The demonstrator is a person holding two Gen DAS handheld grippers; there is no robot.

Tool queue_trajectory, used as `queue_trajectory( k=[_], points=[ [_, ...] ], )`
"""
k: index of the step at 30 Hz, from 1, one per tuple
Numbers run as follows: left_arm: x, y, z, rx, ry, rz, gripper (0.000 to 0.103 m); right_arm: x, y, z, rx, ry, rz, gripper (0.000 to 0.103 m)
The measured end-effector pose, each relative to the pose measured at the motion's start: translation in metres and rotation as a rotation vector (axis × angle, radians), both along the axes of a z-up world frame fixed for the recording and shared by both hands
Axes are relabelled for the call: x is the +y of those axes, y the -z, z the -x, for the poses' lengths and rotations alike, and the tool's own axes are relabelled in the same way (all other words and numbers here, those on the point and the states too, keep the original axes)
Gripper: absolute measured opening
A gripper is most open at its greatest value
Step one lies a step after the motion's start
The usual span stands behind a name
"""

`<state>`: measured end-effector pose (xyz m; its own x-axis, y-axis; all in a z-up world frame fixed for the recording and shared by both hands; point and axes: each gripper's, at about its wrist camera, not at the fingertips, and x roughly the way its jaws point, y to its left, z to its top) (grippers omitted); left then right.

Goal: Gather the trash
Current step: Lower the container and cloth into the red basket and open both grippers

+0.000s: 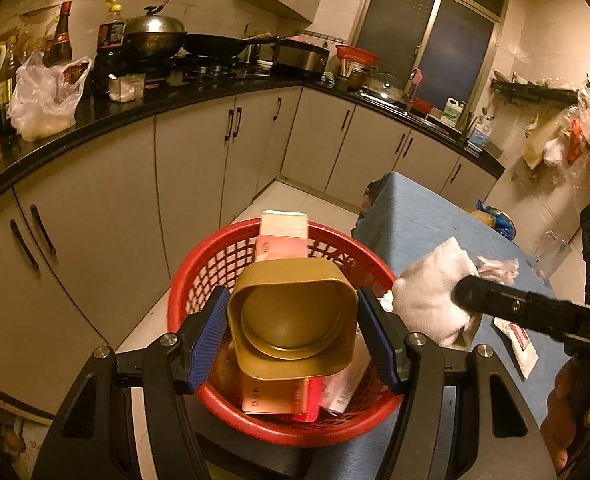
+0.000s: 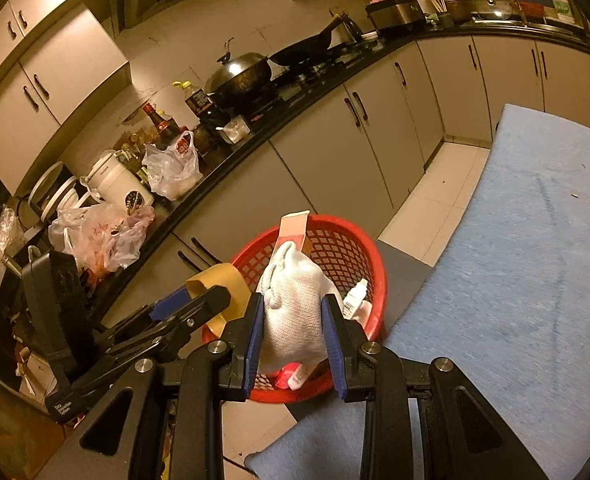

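Note:
My left gripper (image 1: pixel 293 312) is shut on a gold square cup (image 1: pixel 291 316), held over the red basket (image 1: pixel 199 280) with its open mouth facing the camera. The basket holds pink cartons (image 1: pixel 283 236) and other packaging. My right gripper (image 2: pixel 293 320) is shut on a white knitted glove (image 2: pixel 295 308), held above the red basket's (image 2: pixel 335 240) near side. The glove also shows in the left wrist view (image 1: pixel 431 288), at the basket's right rim. The gold cup (image 2: pixel 219 284) and the left gripper (image 2: pixel 191 306) show at the left of the right wrist view.
A table with a blue cloth (image 2: pixel 515 260) stands right of the basket, with crumpled wrappers (image 1: pixel 499 268) and a sachet (image 1: pixel 519 344) on it. A dark counter (image 1: pixel 135 100) with woks, bottles and plastic bags (image 1: pixel 43 96) runs along the left and back. Cabinets stand below it.

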<state>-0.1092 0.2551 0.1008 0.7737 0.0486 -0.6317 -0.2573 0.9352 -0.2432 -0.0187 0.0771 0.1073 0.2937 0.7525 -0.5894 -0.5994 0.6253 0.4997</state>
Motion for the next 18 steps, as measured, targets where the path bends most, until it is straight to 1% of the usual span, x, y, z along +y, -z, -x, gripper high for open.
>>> queue_trajectory(
  k=[6,8,12,14,17,18],
  points=[
    [0.009,0.009,-0.001,0.018,-0.003,0.004,0.063,0.02,0.0,-0.012,-0.011,0.004,0.019,0.032],
    [0.01,0.012,-0.003,0.024,0.0,0.004,0.063,0.028,0.004,-0.017,-0.007,0.009,0.031,0.032],
    [0.009,0.019,-0.007,0.041,0.023,0.005,0.063,0.043,0.016,-0.024,0.004,0.014,0.073,0.034],
    [0.009,0.021,-0.007,0.046,0.026,0.001,0.063,0.046,0.021,-0.027,0.002,0.029,0.099,0.038],
    [0.008,0.021,-0.007,0.045,0.037,-0.005,0.063,0.045,0.023,-0.029,0.011,0.029,0.084,0.041],
    [0.008,0.021,-0.007,0.047,0.037,-0.005,0.064,0.044,0.023,-0.029,0.009,0.035,0.084,0.043]
  ],
)
